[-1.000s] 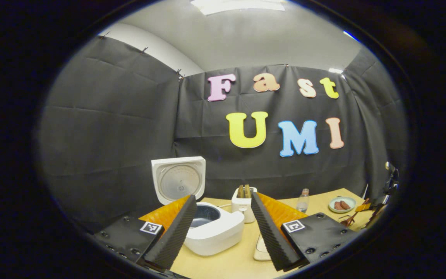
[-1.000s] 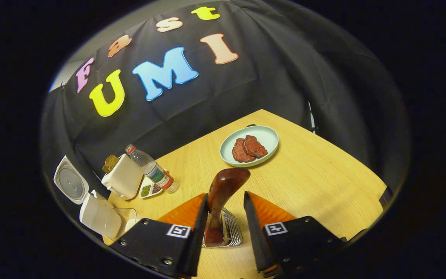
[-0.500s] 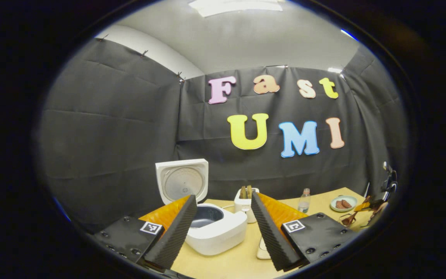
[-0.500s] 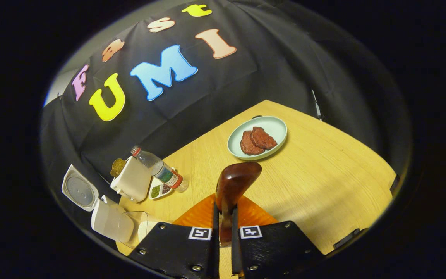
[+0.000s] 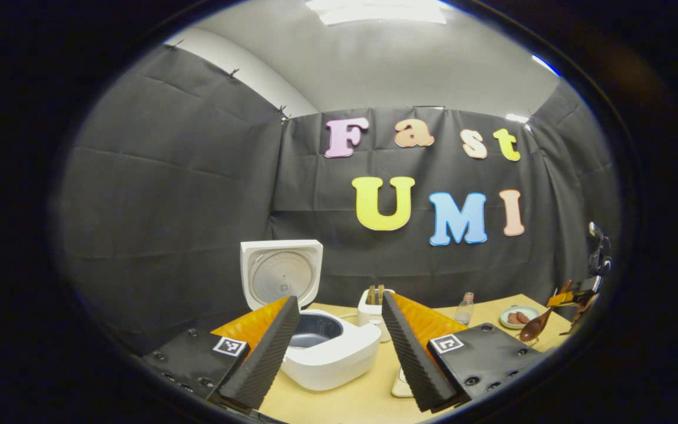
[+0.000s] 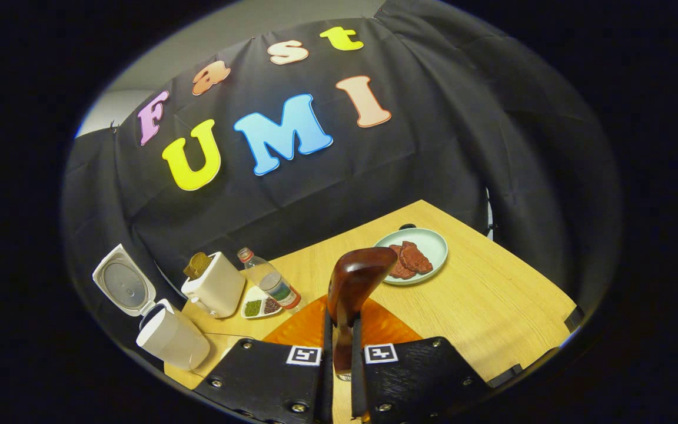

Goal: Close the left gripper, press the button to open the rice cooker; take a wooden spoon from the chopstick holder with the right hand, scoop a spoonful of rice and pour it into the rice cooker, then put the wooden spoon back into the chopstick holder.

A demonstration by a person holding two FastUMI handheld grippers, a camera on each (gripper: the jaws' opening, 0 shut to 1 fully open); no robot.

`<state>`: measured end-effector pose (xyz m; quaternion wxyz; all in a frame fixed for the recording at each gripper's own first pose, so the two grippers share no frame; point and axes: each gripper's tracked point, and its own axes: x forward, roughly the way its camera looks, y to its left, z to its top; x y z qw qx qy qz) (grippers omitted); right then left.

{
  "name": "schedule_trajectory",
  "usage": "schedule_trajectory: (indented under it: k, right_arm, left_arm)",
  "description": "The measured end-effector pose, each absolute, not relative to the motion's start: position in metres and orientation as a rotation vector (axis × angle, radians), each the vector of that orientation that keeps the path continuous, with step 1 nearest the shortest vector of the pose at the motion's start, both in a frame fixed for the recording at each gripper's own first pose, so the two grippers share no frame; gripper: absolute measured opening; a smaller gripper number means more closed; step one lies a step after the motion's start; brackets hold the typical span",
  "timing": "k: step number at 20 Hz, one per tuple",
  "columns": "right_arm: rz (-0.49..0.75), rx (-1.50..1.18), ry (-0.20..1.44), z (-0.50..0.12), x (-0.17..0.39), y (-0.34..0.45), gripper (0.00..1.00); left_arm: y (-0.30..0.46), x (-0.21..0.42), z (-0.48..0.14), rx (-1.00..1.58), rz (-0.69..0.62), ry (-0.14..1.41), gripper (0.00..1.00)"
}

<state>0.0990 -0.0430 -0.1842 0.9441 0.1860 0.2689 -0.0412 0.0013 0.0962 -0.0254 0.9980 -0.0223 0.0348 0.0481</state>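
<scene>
Between the right tool's (image 6: 339, 353) closed fingers sits the handle of the wooden spoon (image 6: 355, 277), clenched from both sides, with its bowl standing up and forward of the tips. Seen from the left gripper view, that spoon (image 5: 536, 327) hangs bowl-down at the far right edge, over the table (image 5: 368, 400). Whether it is fully clear of the chopstick holder cannot be told.

The left tool (image 5: 339, 347) is released, its fingers spread wide and grasping nothing. Just beyond them stands the rice cooker (image 5: 330, 353), lid (image 5: 281, 274) raised upright and the dark inner pot exposed. The button step therefore reads as done.

Farther out in the right gripper view lie the toaster (image 6: 215, 288), a water bottle (image 6: 268, 285), a small dish of beans (image 6: 259, 307) and a plate of meat (image 6: 412, 256).

Step in hand, by judgement: carrying the spoon to the rice supply. The supply cannot be identified with certainty.

To do it well:
- Maintain firm pressure; the smooth handle may pivot between the fingers.
- Turn the bowl level before scooping.
- Route the spoon clear of the bottle and toaster.
- Hold the left tool away from the open pot.
</scene>
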Motion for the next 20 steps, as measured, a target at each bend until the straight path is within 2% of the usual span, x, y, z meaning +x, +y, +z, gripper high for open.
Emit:
schedule_trajectory:
  k: [11, 20]
  right_arm:
    - [0.015, 0.383, 0.526, -0.166, 0.105, 0.058, 0.12]
    - [0.090, 0.350, 0.562, -0.198, 0.109, 0.138, 0.12]
  left_arm:
    - [0.145, 0.010, -0.046, -0.047, 0.077, 0.086, 0.99]
    - [0.191, 0.010, -0.051, -0.026, 0.104, 0.098, 0.99]
